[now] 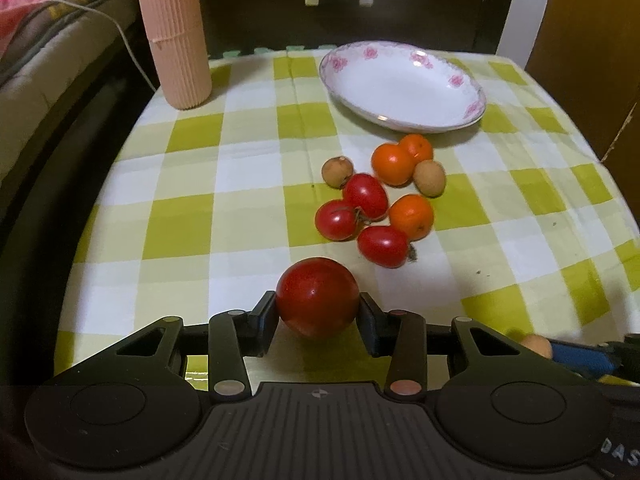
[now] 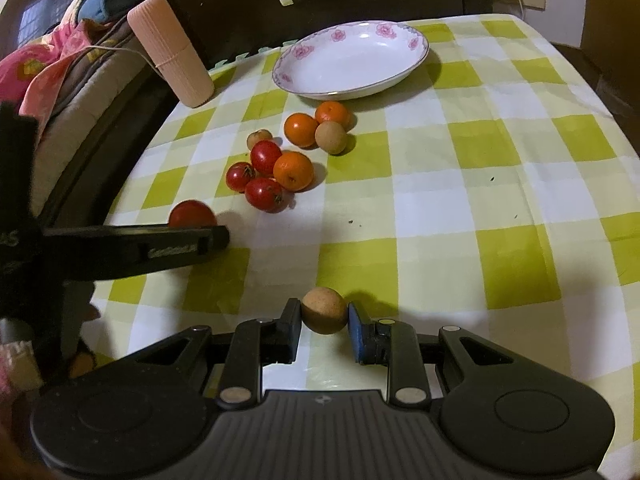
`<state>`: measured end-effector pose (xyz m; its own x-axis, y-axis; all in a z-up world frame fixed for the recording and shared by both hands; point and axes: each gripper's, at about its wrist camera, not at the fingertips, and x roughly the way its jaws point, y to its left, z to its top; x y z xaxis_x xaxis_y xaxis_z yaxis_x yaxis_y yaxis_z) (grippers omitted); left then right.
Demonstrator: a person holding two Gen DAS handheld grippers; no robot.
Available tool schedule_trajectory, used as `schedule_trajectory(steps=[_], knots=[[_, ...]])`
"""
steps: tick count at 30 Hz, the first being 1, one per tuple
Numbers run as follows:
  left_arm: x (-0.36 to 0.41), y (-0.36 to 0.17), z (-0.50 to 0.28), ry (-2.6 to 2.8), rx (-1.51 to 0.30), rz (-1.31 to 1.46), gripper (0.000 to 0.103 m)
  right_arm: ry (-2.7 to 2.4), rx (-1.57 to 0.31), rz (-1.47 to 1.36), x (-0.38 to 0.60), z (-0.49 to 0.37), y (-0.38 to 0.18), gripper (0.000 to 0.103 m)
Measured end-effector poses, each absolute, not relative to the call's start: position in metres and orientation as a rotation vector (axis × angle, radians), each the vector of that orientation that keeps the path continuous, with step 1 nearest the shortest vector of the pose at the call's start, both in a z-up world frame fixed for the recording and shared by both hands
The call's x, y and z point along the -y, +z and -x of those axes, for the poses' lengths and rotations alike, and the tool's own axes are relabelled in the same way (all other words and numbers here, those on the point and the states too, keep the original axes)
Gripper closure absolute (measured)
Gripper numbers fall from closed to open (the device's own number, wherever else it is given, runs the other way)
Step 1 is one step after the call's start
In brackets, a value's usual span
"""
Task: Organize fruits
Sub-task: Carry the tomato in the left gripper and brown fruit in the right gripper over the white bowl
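The left gripper [image 1: 318,312] has its two pads pressed on the sides of a large red tomato [image 1: 318,297], at about nine and three o'clock of the fruit, and the tomato sits low between them, near the front edge of the checked tablecloth [image 1: 224,184]. No earlier picture is given, so I say only that the grip looks closed on the fruit now. The right gripper [image 2: 325,318] is pinching a small brown round fruit [image 2: 324,310] in the same way, close above the cloth. The other fruits lie in a loose heap [image 1: 380,200] at about twelve o'clock from the large tomato: three smaller tomatoes, three orange citrus fruits and two brown ones, some of them touching. Behind the heap, also toward twelve o'clock, stands an empty white plate with pink flowers [image 1: 456,80], and a ribbed pink bottle [image 1: 176,36] stands at about eleven o'clock. I judge that the tomato is soft under a smooth, slippery skin and rather heavy for its size, so it should be held at its widest part with mild pressure; too much force may bruise or split it. The brown fruit looks light and firm, with a dry skin that should not slip easily.
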<state>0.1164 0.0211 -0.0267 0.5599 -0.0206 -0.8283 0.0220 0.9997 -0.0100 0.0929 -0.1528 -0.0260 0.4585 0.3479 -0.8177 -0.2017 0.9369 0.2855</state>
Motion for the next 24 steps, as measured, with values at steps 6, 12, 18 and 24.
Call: schedule_trajectory(steps=[6,12,18,24], knots=[[-0.008,-0.008,-0.118,-0.084,-0.929,0.0,0.053,0.317,-1.01,-0.152,0.156,-0.097,-0.017,0.079],[0.002,-0.005,-0.133,-0.127,-0.914,0.022,0.053,0.288,-0.977,-0.178,0.164,-0.111,-0.008,0.079],[0.005,0.001,-0.157,-0.146,-0.895,0.053,0.053,0.273,-0.96,-0.184,0.164,-0.139,-0.002,0.078],[0.009,0.007,-0.185,-0.155,-0.873,0.068,0.053,0.26,-0.935,-0.204,0.168,-0.172,0.004,0.078]])
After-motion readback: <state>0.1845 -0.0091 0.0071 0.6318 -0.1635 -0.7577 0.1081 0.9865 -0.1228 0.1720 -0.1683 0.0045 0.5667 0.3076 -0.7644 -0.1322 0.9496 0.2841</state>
